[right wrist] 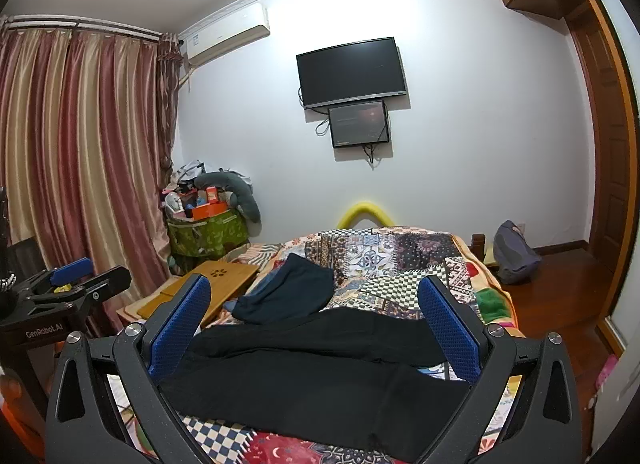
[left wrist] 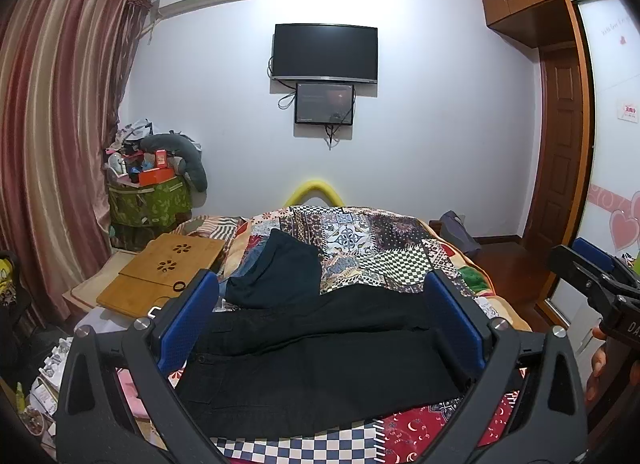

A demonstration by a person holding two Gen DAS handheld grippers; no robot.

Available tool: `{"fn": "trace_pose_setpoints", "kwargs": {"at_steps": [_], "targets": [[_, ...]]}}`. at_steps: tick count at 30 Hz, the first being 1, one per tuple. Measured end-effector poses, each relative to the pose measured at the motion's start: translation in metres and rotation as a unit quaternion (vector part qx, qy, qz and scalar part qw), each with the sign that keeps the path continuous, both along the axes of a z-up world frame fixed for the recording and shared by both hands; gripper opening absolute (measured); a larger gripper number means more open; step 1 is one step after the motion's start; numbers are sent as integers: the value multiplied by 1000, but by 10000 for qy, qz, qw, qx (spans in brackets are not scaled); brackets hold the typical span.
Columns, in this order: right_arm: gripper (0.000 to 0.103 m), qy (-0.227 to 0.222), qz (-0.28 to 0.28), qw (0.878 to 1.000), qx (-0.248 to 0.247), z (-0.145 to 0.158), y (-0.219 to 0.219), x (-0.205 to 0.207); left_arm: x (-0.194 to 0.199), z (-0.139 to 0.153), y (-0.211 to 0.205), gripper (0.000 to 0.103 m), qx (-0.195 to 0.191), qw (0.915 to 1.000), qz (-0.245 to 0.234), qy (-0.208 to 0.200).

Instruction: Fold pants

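Black pants point(left wrist: 320, 360) lie spread across the near part of a patchwork bedspread point(left wrist: 360, 240), both legs running sideways; they show again in the right wrist view as black pants point(right wrist: 312, 376). My left gripper point(left wrist: 320, 312) hovers above them, open, blue pads wide apart with nothing between. My right gripper point(right wrist: 316, 316) is also open over the pants, its pads empty. The right gripper point(left wrist: 596, 284) appears at the right edge of the left wrist view, and the left gripper point(right wrist: 68, 288) at the left edge of the right wrist view.
A dark teal garment point(left wrist: 280, 276) lies folded behind the pants. A bamboo lap tray point(left wrist: 168, 268) sits at the bed's left side. A full green basket point(left wrist: 152, 199) stands by the curtain. A grey bag point(right wrist: 514, 252) rests on the floor at right. A hand point(left wrist: 600, 364) holds the right gripper.
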State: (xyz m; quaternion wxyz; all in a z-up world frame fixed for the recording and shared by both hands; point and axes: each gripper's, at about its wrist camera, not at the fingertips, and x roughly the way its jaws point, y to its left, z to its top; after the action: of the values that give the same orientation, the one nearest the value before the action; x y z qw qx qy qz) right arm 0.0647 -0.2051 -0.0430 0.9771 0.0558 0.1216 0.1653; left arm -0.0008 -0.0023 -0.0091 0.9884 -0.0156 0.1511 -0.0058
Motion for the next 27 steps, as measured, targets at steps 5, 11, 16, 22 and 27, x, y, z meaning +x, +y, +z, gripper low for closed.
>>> {"fn": "trace_pose_setpoints", "kwargs": {"at_steps": [5,11,16,22,27], "targets": [[103,7,-12,10000,5,0,-1,0,0,0,-1,103,-2,10000,1,1],[103,5,-6,10000,8,0,-1,0,0,1,-1,103,0,10000,-2,-1],[103,18,-13,10000,-7,1,-2,0,0,2,-1,103,6,10000,5,-6],[103,22,-16,10000,-7,1,-1,-1,1,3,-1,103,9,10000,16,-11],[103,18,-15,10000,-10,0,-1,-1,1,2,-1,103,4,10000,11,-10]]}}
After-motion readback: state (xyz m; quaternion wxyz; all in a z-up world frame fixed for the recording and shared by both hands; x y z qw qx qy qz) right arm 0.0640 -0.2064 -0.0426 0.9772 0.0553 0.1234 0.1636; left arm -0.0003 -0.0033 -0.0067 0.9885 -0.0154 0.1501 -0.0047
